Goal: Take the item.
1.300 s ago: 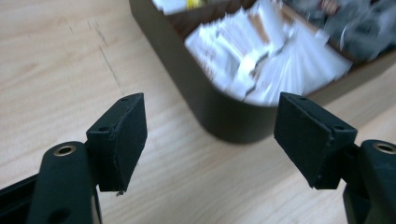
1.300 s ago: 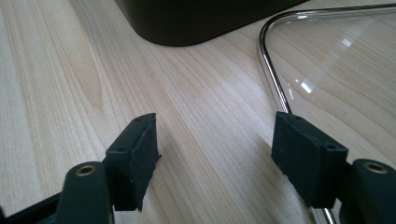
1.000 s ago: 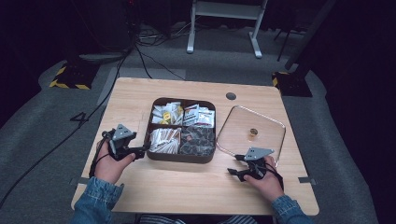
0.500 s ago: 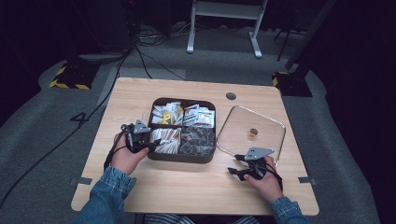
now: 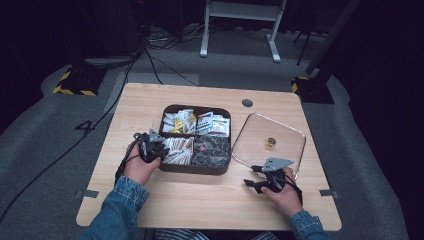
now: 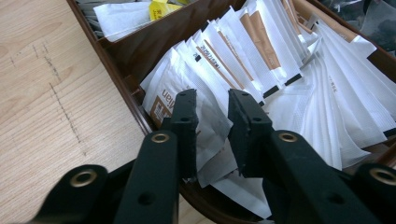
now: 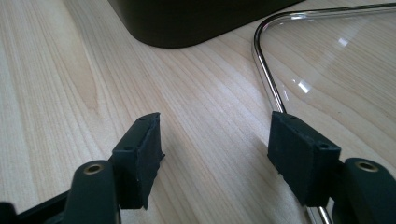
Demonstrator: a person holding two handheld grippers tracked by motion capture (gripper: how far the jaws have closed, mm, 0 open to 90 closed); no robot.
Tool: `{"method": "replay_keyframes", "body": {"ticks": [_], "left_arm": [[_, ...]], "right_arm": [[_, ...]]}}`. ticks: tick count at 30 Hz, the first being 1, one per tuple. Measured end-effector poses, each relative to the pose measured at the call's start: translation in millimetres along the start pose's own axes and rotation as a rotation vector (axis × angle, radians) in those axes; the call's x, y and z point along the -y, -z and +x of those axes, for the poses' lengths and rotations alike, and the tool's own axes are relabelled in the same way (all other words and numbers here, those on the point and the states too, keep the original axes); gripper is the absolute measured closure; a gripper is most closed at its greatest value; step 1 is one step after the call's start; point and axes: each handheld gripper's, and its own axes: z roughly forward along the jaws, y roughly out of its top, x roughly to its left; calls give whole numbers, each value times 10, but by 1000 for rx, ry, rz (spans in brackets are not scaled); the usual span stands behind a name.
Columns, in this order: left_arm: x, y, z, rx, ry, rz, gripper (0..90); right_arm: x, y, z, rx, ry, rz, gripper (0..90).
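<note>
A: Sachets (image 6: 261, 70) are lying stacked on edge in the near-left compartment of the brown box (image 5: 196, 168), which is sitting mid-counter (image 5: 150, 105). In the left gripper view they are fanning across the whole compartment, white with brown and black print.

B: And the left gripper (image 5: 151, 146)?

A: It is hovering over that compartment's left edge, tips dipping in among the sachets. The jaws have just been closing — they are standing narrow now, with the front sachet (image 6: 205, 116) showing in the gap between them. Whether the pads are actually pinching it, I cannot tell.

B: What is the right gripper (image 5: 256, 179) doing?

A: It is resting low on the counter near the front edge, well apart from the box's sachets. Its jaws have been easing inward a little, but they are standing wide with bare wood between them — nothing grasped.

B: Anything beside it?

A: A clear lid (image 5: 292, 131) is lying flat on the counter to the right of the box, knob (image 5: 271, 142) up. In the right gripper view the lid's rim (image 7: 264, 70) is running just past the right-hand pad, and the box's dark corner is sitting farther ahead.
</note>
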Motion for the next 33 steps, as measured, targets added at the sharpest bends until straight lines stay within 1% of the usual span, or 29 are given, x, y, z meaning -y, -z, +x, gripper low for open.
{"method": "replay_keyframes", "body": {"ticks": [1, 3, 4, 6, 8, 9, 12, 13, 14, 16, 17, 18, 20, 23, 25, 26, 27, 28, 29, 30, 31, 33], "left_arm": [[9, 9, 9, 3, 14, -3, 767], [10, 13, 17, 1, 17, -7, 781], [12, 21, 22, -8, 27, -10, 814], [7, 19, 21, -12, 29, -3, 830], [0, 1, 2, -28, 20, 4, 827], [-4, -8, -7, -29, 18, 8, 818], [-18, -54, -36, -54, -2, 29, 796], [-21, -56, -36, -60, -5, 30, 803], [-25, -54, -31, -64, 1, 36, 814], [-23, -49, -20, -64, 5, 40, 885], [-17, -45, -2, -65, 8, 34, 885], [-11, -44, 5, -51, 25, 28, 899], [-7, -41, 13, -47, 26, 23, 900], [3, -24, 34, -34, 41, 8, 900], [7, 17, 54, -10, 66, -17, 900], [5, 44, 68, -3, 64, -26, 900], [4, 68, 70, 7, 74, -40, 900], [4, 68, 70, 7, 74, -40, 900], [-3, 129, 79, 44, 88, -74, 900], [-3, 129, 79, 44, 88, -74, 900], [-8, 175, 78, 65, 91, -94, 900], [-11, 216, 74, 94, 99, -118, 900]], "right_arm": [[-1, -1, -1, 1, -1, 0, 356], [-1, 0, 0, 1, -2, 1, 356], [-1, 0, 0, 1, -2, 1, 356], [-1, 0, -1, 1, -2, 1, 356], [-1, 0, 0, 0, -2, 1, 356], [-1, 0, -1, 1, -1, 0, 356], [-1, -1, -1, 1, -1, 0, 356], [-1, -1, -1, 2, -1, 0, 356], [-1, 0, 0, 1, -2, 1, 356], [-1, -1, 0, 2, -1, 0, 356], [-1, 0, 0, 1, -2, 1, 356], [-1, -1, 0, 2, -1, 0, 356], [-1, 0, -1, 2, -1, 0, 356], [-1, -1, -1, 2, -1, 0, 356], [-1, -1, -1, 2, -1, 0, 356], [-1, 0, 0, 1, -2, 1, 356], [-1, -1, 0, 1, -2, 1, 356], [-1, 0, 0, 1, -3, 1, 356], [-1, 0, 0, 1, -2, 1, 356], [-1, 0, 0, 1, -2, 1, 356], [-1, -1, -2, 1, -3, 1, 356], [-3, -3, -3, 2, -6, 1, 356]]}}
